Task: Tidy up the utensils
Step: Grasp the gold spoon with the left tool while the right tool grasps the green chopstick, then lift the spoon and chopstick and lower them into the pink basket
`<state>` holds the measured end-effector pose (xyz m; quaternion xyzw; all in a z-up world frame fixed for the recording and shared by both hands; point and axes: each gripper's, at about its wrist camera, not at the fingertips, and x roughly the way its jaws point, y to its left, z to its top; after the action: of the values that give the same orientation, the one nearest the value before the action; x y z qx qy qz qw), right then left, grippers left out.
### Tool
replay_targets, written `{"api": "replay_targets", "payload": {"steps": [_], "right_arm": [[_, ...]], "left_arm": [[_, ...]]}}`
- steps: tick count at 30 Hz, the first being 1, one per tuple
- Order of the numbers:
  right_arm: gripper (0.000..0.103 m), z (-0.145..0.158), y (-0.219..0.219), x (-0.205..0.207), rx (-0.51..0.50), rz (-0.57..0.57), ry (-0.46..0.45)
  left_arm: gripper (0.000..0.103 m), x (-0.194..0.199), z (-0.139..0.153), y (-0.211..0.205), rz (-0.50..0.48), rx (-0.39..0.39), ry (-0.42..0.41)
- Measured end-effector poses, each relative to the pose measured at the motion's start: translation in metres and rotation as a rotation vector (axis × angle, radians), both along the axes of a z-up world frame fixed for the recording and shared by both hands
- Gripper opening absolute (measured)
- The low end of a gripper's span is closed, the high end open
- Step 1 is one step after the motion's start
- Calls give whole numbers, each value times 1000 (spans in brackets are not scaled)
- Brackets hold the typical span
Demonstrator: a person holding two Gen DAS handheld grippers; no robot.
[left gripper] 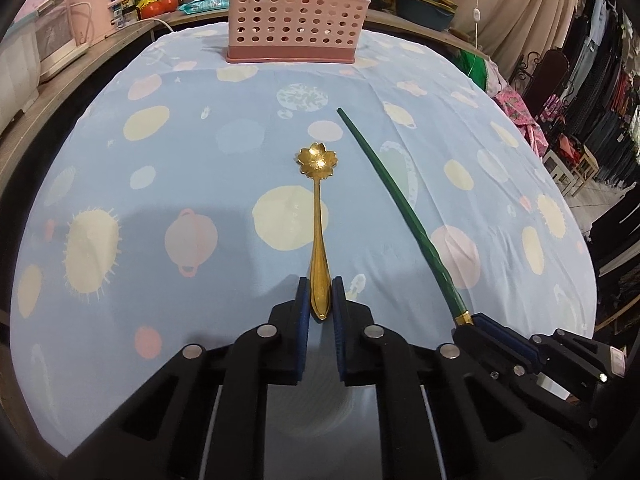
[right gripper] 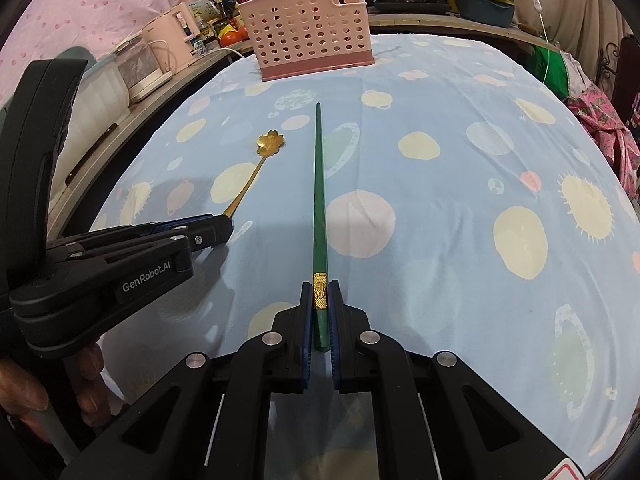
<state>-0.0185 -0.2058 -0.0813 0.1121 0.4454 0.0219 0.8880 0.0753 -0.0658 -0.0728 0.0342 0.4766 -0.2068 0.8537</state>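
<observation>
Both grippers clamped on utensils, holder still to fill.

On the left, the left gripper (left gripper: 320, 300) has its fingers (left gripper: 303, 300) closed on the tail of the gold spoon (left gripper: 318, 208), whose flower bowl lies ahead on the blue cloth of the surface (left gripper: 160, 184). To its right, the right gripper (right gripper: 320, 312) has its fingers (right gripper: 306, 312) pinched on the gold-banded end of the green chopstick (right gripper: 319, 184), which points up the cloth toward the pink holder (right gripper: 310, 34) at the far edge, well apart from both utensils. The step in hand looks like the pickup: both are gripped but seem to lie flat. Next, each needs lifting, carrying forward over the holder's open top, tipping upright and releasing into a compartment, one after the other so the grippers do not collide.
</observation>
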Motion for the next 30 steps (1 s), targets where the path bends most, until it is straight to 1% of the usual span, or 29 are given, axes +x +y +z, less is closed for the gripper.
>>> {"api": "replay_targets", "payload": {"steps": [3,6,14,19,20,21,26,30], "right_arm": [[7,1,0,-1,-1,1,-2],[7,4,1,-3,-5,3,-11],[7,23,-4,-8,-9,-8,-55],[7,42,-14,-9,13,-31,-101],[7,48,-16,-9,17,-36,-114],[7,52,-17,-9,20,-40,-125],[7,76,-28,-6,57,-59,-177],[7,91,-32,-1,74,-66,-204]], "left_arm": [[10,-1,4,5,6,-23,5],[10,-2,11,9,14,-35,-7],[10,-6,45,23,48,-72,-80],[8,-3,65,30,71,-101,-114],[3,-2,68,31,73,-105,-120],[1,0,72,32,76,-110,-126],[1,5,81,35,77,-114,-148],[1,8,84,36,76,-115,-147]]}}
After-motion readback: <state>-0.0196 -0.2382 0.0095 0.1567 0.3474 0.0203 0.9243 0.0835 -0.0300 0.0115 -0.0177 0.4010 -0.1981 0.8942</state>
